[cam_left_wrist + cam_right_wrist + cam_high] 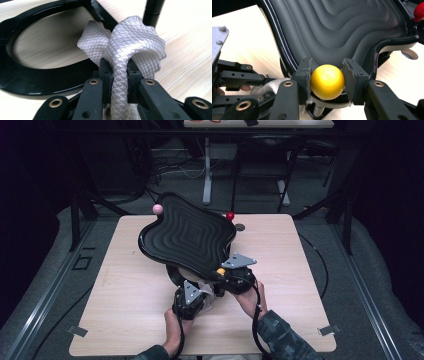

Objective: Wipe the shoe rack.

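Closest to the lens in the right gripper view, the right gripper is pinching a glossy yellow ball knob squarely between its two jaws, one pad pressing on each side. That knob is sitting at the near corner of a wavy black ribbed plastic tray, which is spreading away beyond the jaws and tilting upward from them. Off to one side of those jaws, the other gripper and a bit of pale cloth are showing.

Seen from its own camera, the left gripper is clamping a bunched silvery-white diamond-textured cloth, whose long fold is running straight up out of the closed jaws. Just past the cloth a black oval ring base is lying on the light wooden bench, with a black post rising behind.

From the high view both hands are working side by side at the tray's near edge, the left gripper under it and the right gripper at the yellow knob. Farther along the rim a red ball knob and a pink ball knob are standing.

Judging by this, the cloth-holding hand is nearer the tray's underside, so a wipe would be heading up and forward from its jaws while the right steadies.
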Tool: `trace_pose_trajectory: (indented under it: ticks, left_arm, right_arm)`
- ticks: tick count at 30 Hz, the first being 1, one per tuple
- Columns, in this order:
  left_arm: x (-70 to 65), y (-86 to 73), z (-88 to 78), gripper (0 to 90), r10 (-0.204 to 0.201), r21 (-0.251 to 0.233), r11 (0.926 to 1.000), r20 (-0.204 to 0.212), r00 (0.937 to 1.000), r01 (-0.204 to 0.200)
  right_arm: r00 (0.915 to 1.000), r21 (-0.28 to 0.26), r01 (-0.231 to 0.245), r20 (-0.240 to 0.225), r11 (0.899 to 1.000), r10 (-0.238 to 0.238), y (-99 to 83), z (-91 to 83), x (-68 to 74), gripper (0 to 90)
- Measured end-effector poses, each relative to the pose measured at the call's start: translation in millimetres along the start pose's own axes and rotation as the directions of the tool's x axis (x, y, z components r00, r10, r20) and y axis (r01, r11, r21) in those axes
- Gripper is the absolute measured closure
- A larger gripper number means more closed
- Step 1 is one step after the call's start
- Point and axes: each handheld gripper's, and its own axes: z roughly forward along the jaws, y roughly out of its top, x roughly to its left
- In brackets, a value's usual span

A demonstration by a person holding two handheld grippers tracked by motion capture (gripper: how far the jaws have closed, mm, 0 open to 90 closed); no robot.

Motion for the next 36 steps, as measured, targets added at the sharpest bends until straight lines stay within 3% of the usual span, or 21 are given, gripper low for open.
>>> trace_pose_trajectory:
  ticks: [2, 5, 9, 16, 21, 34, 36]
  left_arm:
    - [-5.9, 0.9, 4.0, 79.1, 0.005, -0.001, 1.0, 0.015, 0.9999, -0.005]
    - [-13.7, 1.0, 10.3, 79.1, 0.033, 0.017, 0.9993, 0.034, 0.9989, -0.034]
    - [-16.8, 0.7, 15.2, 79.2, 0.039, 0.023, 0.9989, 0.043, 0.9983, -0.04]
    - [0.9, -2.4, 12.5, 79.2, 0.011, 0.032, 0.9994, 0.017, 0.9998, -0.012]
    - [13.5, -5.6, 9.3, 79.2, 0.013, 0.035, 0.9993, -0.002, 0.9999, -0.013]
    - [52.7, -13.7, -2.9, 79.2, -0.004, 0.039, 0.9992, -0.067, 0.9977, 0.006]
    - [55.7, -14.2, -2.1, 79.2, -0.019, 0.031, 0.9993, -0.071, 0.9973, 0.021]
  right_arm:
    - [0.9991, 0.0, 0.008, -0.042, 1.0, -0.008, -0.2, -0.6, -3.0, 60.2]
    - [0.9997, 0.001, 0.013, -0.022, 1.0, -0.013, -0.9, -1.6, -4.9, 60.3]
    - [0.9991, 0.004, 0.023, -0.036, 1.0, -0.023, -2.4, -4.1, -10.6, 60.3]
    - [0.9984, 0.011, 0.024, -0.052, 1.0, -0.023, -4.4, -7.2, -17.7, 60.3]
    - [0.9982, 0.021, 0.027, -0.054, 0.999, -0.026, -5.7, -9.4, -21.8, 60.2]
    - [0.9995, 0.03, 0.009, -0.032, 1.0, -0.008, -10.1, -16.4, -32.7, 59.8]
    - [0.9999, 0.003, -0.01, -0.013, 1.0, 0.011, -11.8, -16.6, -32.0, 59.3]
